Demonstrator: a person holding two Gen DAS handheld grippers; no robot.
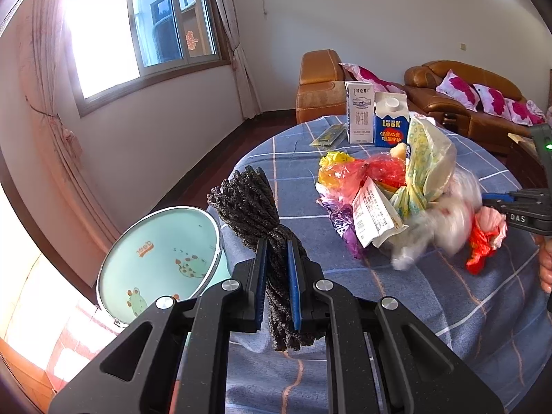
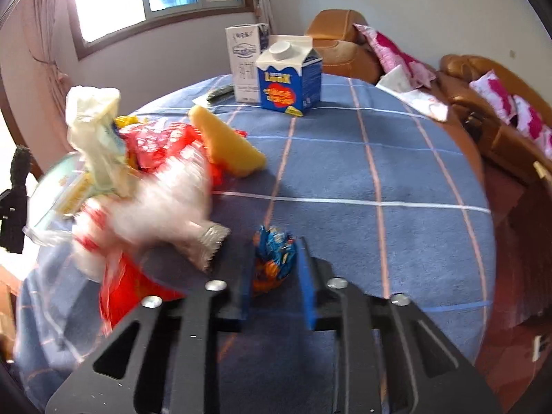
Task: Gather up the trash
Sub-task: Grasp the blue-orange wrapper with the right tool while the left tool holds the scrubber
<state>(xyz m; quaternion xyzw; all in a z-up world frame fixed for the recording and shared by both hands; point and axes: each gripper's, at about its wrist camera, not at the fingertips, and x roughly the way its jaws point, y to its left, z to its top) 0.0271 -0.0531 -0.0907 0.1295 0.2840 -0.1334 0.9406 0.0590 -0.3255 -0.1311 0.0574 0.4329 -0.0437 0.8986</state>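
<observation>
Left wrist view: the left gripper point(image 1: 277, 269) pinches a dark knitted bundle point(image 1: 257, 214) above the table point(image 1: 396, 310), beside the open bin point(image 1: 158, 262). The right gripper point(image 2: 274, 269), jaws parted, straddles a blue-orange wrapper point(image 2: 274, 262) without visibly squeezing it. Closing squarely before lifting looks wise; the blurred white wrapper point(image 2: 162, 203) lies close alongside.

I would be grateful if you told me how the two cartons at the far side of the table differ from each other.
The white carton is taller and slimmer; the blue carton is shorter and wider. The white carton has a flat top with no cap that shows; the blue carton has a sloped gable top with a round white cap. The white carton stands behind and to the left of the blue one. Both stand upright on the blue checked tablecloth.
</observation>
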